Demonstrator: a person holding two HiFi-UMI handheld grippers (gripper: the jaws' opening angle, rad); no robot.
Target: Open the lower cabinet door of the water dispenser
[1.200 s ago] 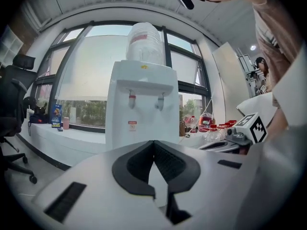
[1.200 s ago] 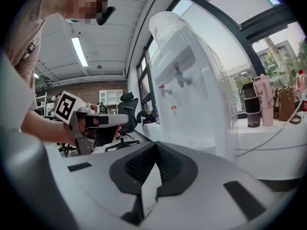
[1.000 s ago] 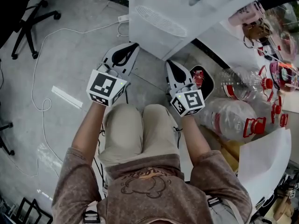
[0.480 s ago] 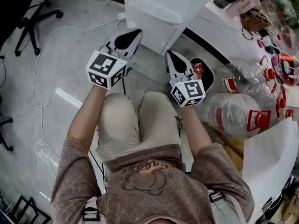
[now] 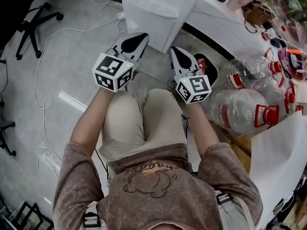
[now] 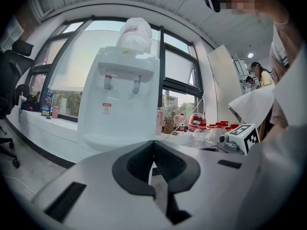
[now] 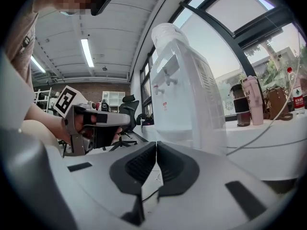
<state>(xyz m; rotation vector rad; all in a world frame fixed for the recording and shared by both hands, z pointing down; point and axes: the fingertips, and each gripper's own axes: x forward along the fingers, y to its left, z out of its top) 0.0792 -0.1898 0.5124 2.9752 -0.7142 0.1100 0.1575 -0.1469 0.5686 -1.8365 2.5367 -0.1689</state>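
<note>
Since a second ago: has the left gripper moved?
Yes. Judged against the white strip on the floor, the left gripper has shifted up the head view, closer to the water dispenser.

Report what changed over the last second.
The left gripper and the right gripper both edged up the picture toward the water dispenser. Nothing was grasped or released. Both grippers' fingers stay shut and empty, and the dispenser is untouched.

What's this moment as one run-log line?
left tool: shut, empty | right tool: shut, empty | water dispenser: ahead, untouched
</note>
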